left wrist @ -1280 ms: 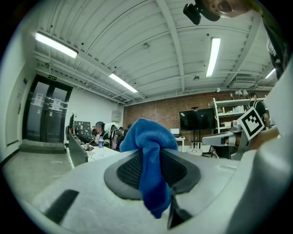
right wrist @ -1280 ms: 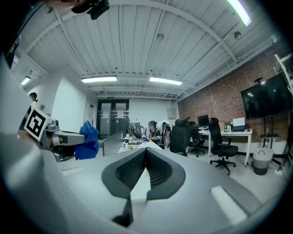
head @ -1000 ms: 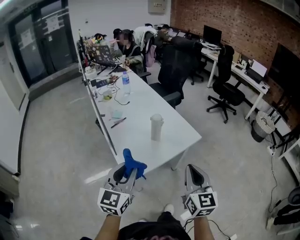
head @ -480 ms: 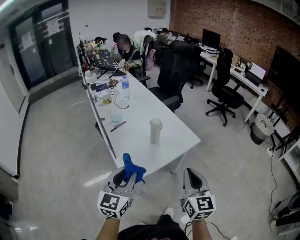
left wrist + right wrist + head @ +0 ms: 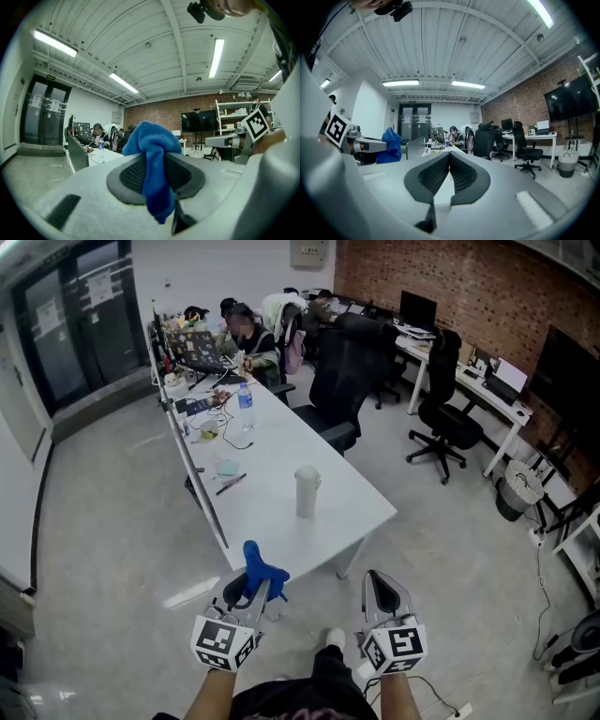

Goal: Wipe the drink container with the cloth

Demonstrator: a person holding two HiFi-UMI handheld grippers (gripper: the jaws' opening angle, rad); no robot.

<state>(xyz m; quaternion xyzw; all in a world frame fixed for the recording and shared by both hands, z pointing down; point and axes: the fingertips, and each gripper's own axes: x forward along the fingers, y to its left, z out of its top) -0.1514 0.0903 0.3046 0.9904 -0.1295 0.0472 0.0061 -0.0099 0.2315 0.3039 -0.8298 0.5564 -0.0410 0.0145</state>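
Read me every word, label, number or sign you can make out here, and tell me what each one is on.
Nothing here is legible.
Papers on the glass doors: too small to read.
Green sign above the doors: blurred, unreadable.
Label on the water bottle: too small to read.

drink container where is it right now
In the head view the drink container stands upright near the close end of the white table, about mid-frame.

No legible text, label, brand, number or sign anywhere.
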